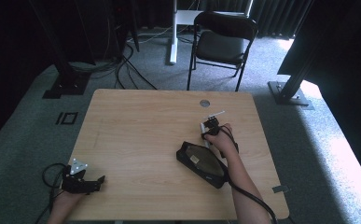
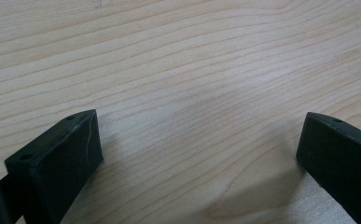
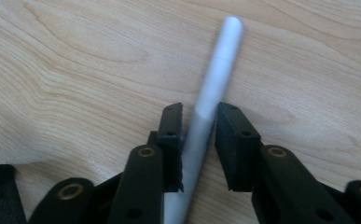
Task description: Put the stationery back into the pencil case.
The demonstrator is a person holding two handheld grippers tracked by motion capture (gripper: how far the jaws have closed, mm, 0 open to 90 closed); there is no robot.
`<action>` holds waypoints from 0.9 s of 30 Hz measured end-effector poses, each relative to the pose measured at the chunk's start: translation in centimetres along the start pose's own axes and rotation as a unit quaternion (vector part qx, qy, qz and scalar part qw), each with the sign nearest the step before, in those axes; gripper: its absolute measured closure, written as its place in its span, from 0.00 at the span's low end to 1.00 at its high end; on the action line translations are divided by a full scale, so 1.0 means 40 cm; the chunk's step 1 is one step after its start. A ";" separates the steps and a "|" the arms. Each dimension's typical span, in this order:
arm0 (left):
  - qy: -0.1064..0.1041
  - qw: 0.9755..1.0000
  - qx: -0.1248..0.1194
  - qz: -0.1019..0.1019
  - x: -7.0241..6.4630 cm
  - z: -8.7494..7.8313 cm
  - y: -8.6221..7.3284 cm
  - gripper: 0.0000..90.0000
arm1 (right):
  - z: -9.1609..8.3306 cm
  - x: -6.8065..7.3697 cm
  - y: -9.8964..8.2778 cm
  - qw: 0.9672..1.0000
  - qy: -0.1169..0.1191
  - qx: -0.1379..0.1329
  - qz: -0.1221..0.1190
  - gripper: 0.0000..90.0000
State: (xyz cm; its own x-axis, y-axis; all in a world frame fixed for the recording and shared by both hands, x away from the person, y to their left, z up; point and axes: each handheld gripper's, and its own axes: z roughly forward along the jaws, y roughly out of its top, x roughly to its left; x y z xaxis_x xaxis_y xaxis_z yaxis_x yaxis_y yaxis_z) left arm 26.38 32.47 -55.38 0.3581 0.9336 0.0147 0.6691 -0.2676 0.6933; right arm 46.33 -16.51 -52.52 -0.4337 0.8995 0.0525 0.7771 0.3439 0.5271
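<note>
A slim white pen point(image 3: 214, 79) lies on the wooden table point(image 1: 136, 121), and my right gripper point(image 3: 199, 116) is shut on its middle, one black jaw on each side. In the high view this gripper point(image 1: 208, 127) points down at the table right of centre, with the pen point(image 1: 202, 130) under it. A black pencil case point(image 1: 201, 163) lies open just in front of it, beside the person's right forearm. My left gripper point(image 1: 99, 183) rests near the table's front left corner. Its jaws stand wide apart over bare wood in the left gripper view point(image 2: 199, 154).
A round cable hole point(image 1: 204, 103) sits near the table's far edge. A black folding chair point(image 1: 225, 42) and a white desk leg point(image 1: 172, 32) stand beyond the table. Cables and black frame feet lie on the grey carpet around it.
</note>
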 end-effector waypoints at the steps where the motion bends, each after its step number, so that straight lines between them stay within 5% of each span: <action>1: 0.000 1.000 0.000 0.000 0.000 0.000 0.000 0.00 | 0.000 -0.001 0.000 1.000 -0.001 -0.001 0.000 0.83; 14: 0.000 1.000 0.001 0.001 0.000 -0.001 0.000 0.00 | 0.000 0.002 -0.001 1.000 -0.009 0.000 -0.011 0.87; 27: 0.000 1.000 0.001 0.001 0.001 -0.001 0.000 0.00 | -0.032 -0.060 -0.026 0.999 0.002 -0.015 0.034 0.87</action>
State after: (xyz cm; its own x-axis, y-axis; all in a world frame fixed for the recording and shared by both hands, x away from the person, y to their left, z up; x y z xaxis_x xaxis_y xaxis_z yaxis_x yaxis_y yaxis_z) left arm 26.37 32.50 -55.37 0.3603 0.9327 0.0163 0.6698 -0.2708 0.6914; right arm 45.98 -19.38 -52.13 -0.3832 0.9190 0.0923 0.7907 0.2748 0.5471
